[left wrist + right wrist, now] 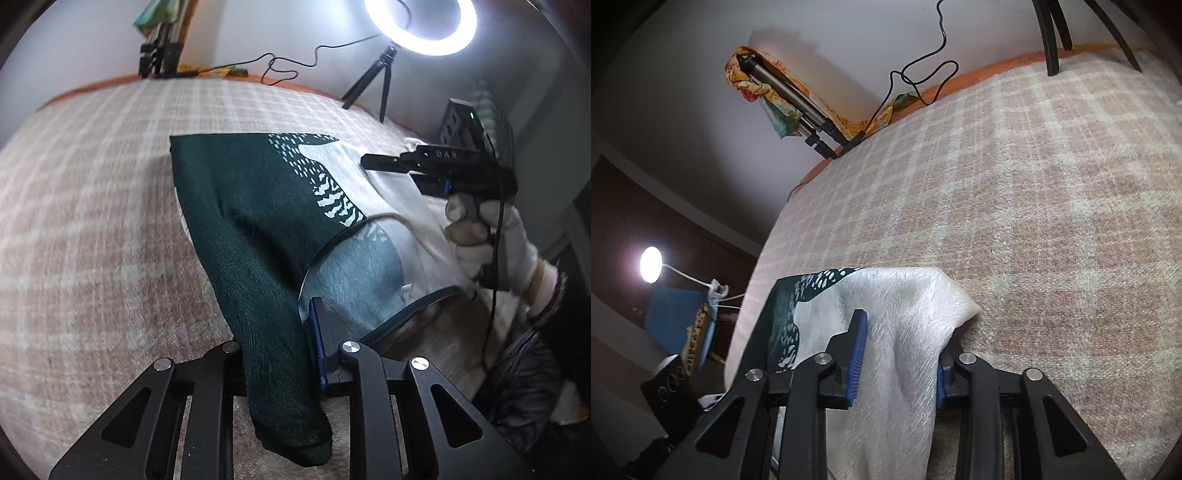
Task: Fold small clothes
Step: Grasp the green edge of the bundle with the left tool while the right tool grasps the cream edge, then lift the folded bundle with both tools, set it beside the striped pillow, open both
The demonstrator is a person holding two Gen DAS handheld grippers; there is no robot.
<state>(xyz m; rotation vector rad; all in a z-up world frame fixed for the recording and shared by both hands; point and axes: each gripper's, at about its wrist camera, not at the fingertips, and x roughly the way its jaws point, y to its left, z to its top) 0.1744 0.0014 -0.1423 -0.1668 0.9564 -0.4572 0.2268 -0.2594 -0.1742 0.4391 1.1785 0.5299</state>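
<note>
A small garment, dark green (251, 221) with a white patterned part, is lifted over the checked blanket (92, 221). My left gripper (284, 350) is shut on its green edge, and cloth hangs down between the fingers. My right gripper (897, 354) is shut on the white part (905, 314) of the same garment. In the left wrist view the right gripper (373, 162) shows at the right, held by a gloved hand (495, 243), gripping the white side. The garment's far fold rests on the blanket.
A ring light on a small tripod (384, 74) stands at the blanket's far edge, with a cable (288, 66) trailing along it. A folded tripod with coloured cloth (786, 99) leans on the wall. A lamp (650, 266) glows at the left.
</note>
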